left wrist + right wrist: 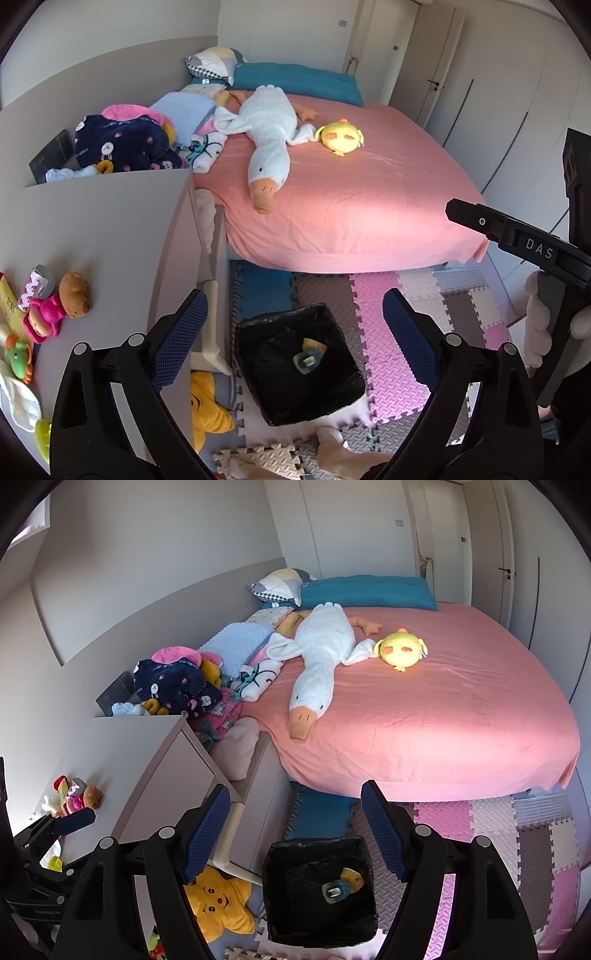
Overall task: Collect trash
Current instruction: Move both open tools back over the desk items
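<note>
Trash sits already in the black-lined bin point(299, 365) on the foam floor mat point(391, 354): a teal wrapper point(305, 362) and a yellowish scrap point(314, 347) lie together at the bottom of the liner, touching each other. From my right wrist camera the same bin point(320, 886) stands below and between my fingers, with the teal piece point(335, 889) and the yellow scrap point(351, 878) inside it.

My left gripper point(295, 343) hangs over the bin with its blue pads point(184, 332) spread wide and nothing between them. My right gripper point(295, 834) is likewise spread apart and carries nothing; its black body also pokes into the left camera's right edge.

To my left stands a grey cabinet point(110, 236) with small toys on its top: a brown bear point(74, 293), a pink figure point(44, 317) and a green toy point(16, 356). A yellow star plush point(218, 904) lies on the floor just beside the bin, against the cabinet's foot.

Beyond the bin is the bed with its pink sheet point(351, 206). A white goose plush point(271, 136) stretches across it, head toward me, and a round yellow chick plush point(341, 137) lies just beside its wing. Piled clothes and blankets point(125, 142) crowd the bed's left edge, and a teal pillow point(295, 81) lies at the head.
</note>
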